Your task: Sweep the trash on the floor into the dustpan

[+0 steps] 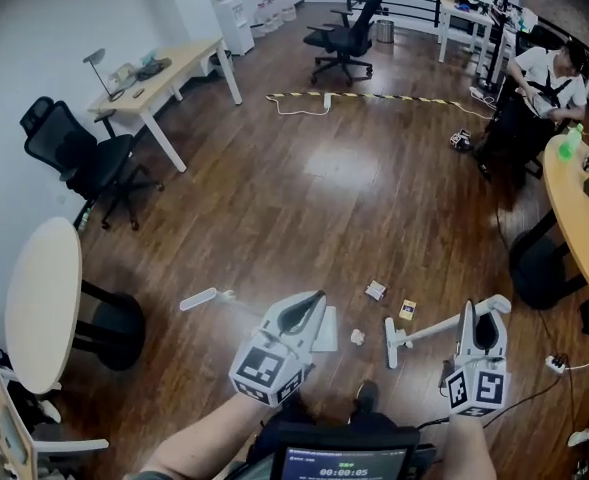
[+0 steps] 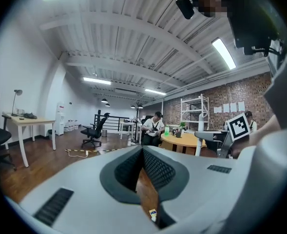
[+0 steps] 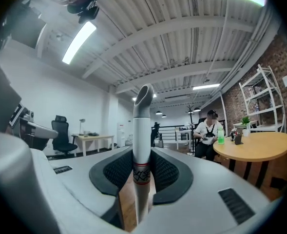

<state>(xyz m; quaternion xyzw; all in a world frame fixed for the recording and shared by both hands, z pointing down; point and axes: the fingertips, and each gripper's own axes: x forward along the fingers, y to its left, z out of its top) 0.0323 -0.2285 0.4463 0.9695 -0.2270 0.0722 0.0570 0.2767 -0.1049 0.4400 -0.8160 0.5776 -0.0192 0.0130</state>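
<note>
White broom handle (image 3: 142, 121) upright in right claw (image 3: 142, 155), small trash (image 1: 375, 290) scattered

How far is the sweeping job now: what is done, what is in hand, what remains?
Done: nothing swept yet; three scraps lie on the floor near the dustpan. In hand: the right gripper is shut on the broom handle. The left gripper holds nothing. Left: sweep every scrap in.

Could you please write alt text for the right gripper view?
The right gripper grips a white broom handle rising between its jaws. Behind, an office: a person seated by a round table, a desk and a black chair.
</note>
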